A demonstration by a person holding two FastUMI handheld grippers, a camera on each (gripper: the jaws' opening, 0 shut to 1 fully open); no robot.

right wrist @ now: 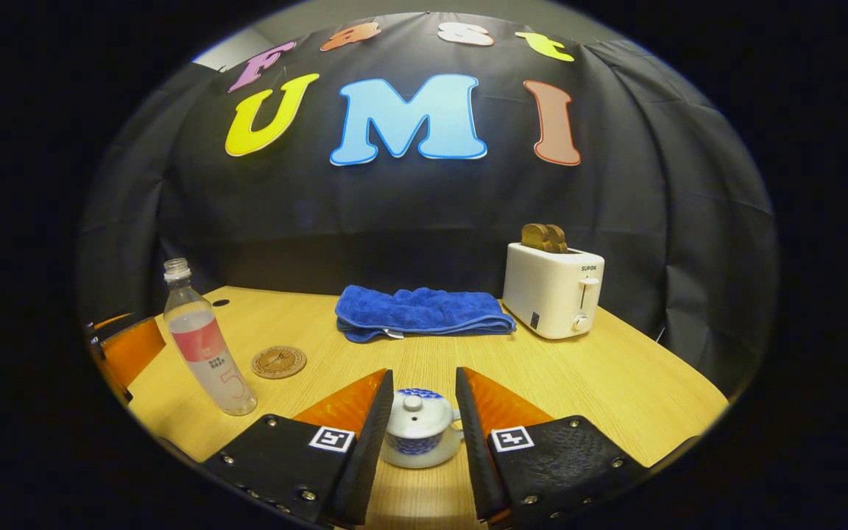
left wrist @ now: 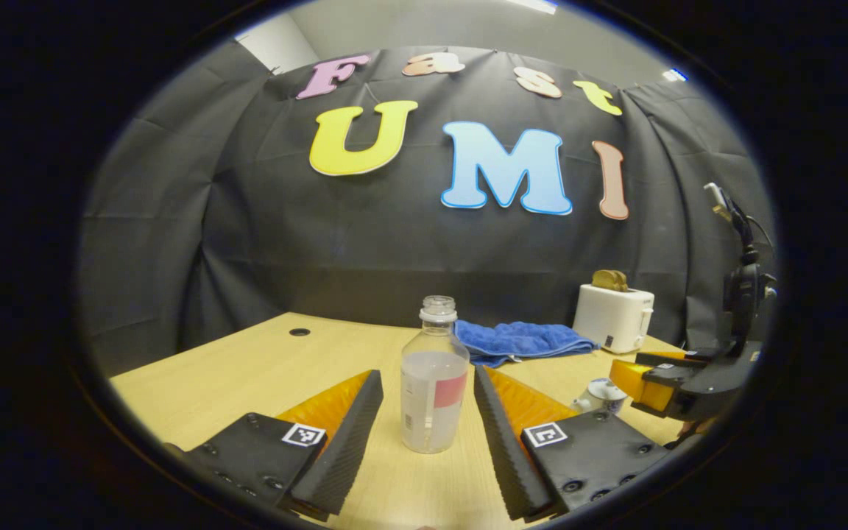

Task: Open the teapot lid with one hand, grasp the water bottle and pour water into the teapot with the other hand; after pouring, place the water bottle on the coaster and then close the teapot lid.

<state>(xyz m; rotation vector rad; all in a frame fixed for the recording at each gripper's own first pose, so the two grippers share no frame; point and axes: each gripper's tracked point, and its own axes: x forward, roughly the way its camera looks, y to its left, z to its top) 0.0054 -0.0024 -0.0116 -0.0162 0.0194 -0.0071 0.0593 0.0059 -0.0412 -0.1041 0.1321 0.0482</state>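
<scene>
A clear uncapped water bottle (left wrist: 435, 375) with a pink label, partly full, stands on the wooden table (left wrist: 247, 375). My left gripper (left wrist: 428, 374) is open around it, with a gap on each side. In the right gripper view the same bottle (right wrist: 207, 350) stands at the left, and a round cork coaster (right wrist: 278, 361) lies just right of it. A small white and blue teapot (right wrist: 420, 430) with its lid on sits between the fingers of my right gripper (right wrist: 424, 374), which is open and close to its sides. The left gripper view has the teapot (left wrist: 601, 394) beside the right gripper (left wrist: 678, 379).
A folded blue towel (right wrist: 420, 313) lies at the back middle of the table. A white toaster (right wrist: 553, 291) with bread in its slots stands at the back right. Part of the left gripper (right wrist: 126, 353) shows at the far left. The table edge (right wrist: 689, 434) curves near on the right.
</scene>
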